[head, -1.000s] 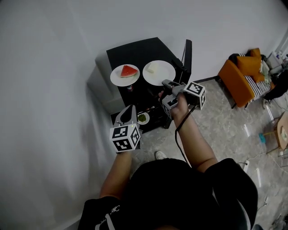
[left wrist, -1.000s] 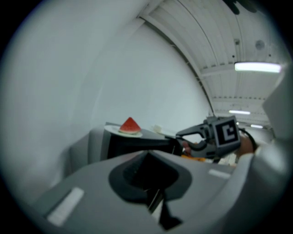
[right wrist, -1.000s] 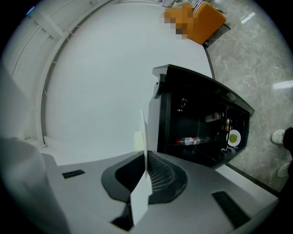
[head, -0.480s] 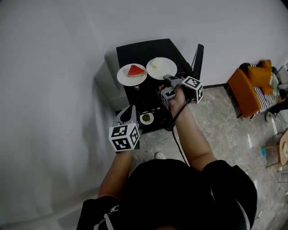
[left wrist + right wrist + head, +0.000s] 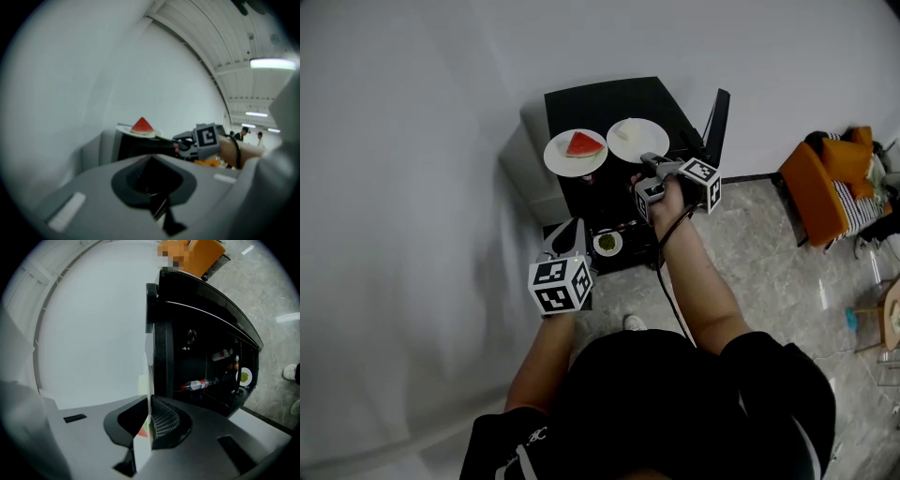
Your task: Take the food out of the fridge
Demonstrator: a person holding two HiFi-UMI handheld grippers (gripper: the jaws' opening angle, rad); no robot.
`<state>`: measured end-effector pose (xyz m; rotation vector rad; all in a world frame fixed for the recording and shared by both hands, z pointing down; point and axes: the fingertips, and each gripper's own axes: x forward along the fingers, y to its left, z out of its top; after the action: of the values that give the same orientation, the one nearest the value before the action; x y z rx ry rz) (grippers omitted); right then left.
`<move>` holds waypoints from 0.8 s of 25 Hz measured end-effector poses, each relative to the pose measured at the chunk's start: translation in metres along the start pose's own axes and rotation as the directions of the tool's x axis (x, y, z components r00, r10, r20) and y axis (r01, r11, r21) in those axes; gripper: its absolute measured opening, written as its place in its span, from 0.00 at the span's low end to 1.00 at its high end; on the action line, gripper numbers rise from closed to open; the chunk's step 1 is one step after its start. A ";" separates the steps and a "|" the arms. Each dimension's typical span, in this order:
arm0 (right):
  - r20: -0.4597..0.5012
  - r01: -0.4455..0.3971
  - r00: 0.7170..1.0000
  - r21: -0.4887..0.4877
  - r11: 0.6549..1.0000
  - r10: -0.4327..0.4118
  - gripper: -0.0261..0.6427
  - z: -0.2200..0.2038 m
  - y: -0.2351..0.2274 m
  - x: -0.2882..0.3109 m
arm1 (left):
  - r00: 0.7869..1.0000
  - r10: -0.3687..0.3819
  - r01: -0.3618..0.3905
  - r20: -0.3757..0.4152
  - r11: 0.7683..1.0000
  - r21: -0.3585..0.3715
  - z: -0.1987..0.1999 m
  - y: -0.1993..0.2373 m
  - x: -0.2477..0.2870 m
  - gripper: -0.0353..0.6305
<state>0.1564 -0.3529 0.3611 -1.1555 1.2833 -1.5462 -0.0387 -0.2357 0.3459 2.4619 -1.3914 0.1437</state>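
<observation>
A black mini fridge (image 5: pixel 600 98) stands open by the wall. On its top sits a white plate with a watermelon slice (image 5: pixel 579 146). Beside it is a second white plate (image 5: pixel 636 139) with a pale piece of food, and my right gripper (image 5: pixel 649 161) is shut on its near rim. In the right gripper view that plate (image 5: pixel 149 394) shows edge-on between the jaws. Inside the fridge a small plate of green food (image 5: pixel 607 244) rests low down. My left gripper (image 5: pixel 570 230) hangs in front of the fridge, jaws together and holding nothing. The left gripper view shows the watermelon (image 5: pixel 142 125).
The fridge door (image 5: pixel 717 112) stands open at the right. A bottle (image 5: pixel 199 384) lies on a shelf inside. A white wall runs along the left. An orange sofa (image 5: pixel 825 178) sits on the tiled floor at the far right.
My right gripper has carried the pale-food plate a little lower and closer to the watermelon plate over the fridge top. The left gripper has stayed put.
</observation>
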 end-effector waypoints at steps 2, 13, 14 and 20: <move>0.006 0.000 1.000 -0.011 1.000 0.000 0.06 0.002 0.001 0.000 | 1.000 -0.002 0.002 -0.002 1.000 0.001 -0.001 -0.002 0.001 0.05; -0.030 -0.172 0.985 -0.174 0.970 0.169 0.37 -0.013 0.025 -0.025 | 1.000 -0.014 0.014 -0.010 1.000 -0.003 -0.003 -0.010 0.006 0.05; -0.042 -0.182 0.983 -0.193 0.964 0.177 0.37 -0.018 0.023 -0.032 | 1.000 -0.016 0.016 -0.011 1.000 -0.003 -0.004 -0.011 0.007 0.05; -0.043 -0.110 0.994 -0.431 0.896 0.102 0.04 -0.033 -0.011 -0.073 | 0.999 -0.041 0.041 -0.010 0.999 0.001 -0.004 -0.019 0.015 0.05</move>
<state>0.1432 -0.2731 0.3583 -1.3161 1.7325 -1.2244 -0.0145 -0.2374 0.3489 2.4851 -1.3361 0.1472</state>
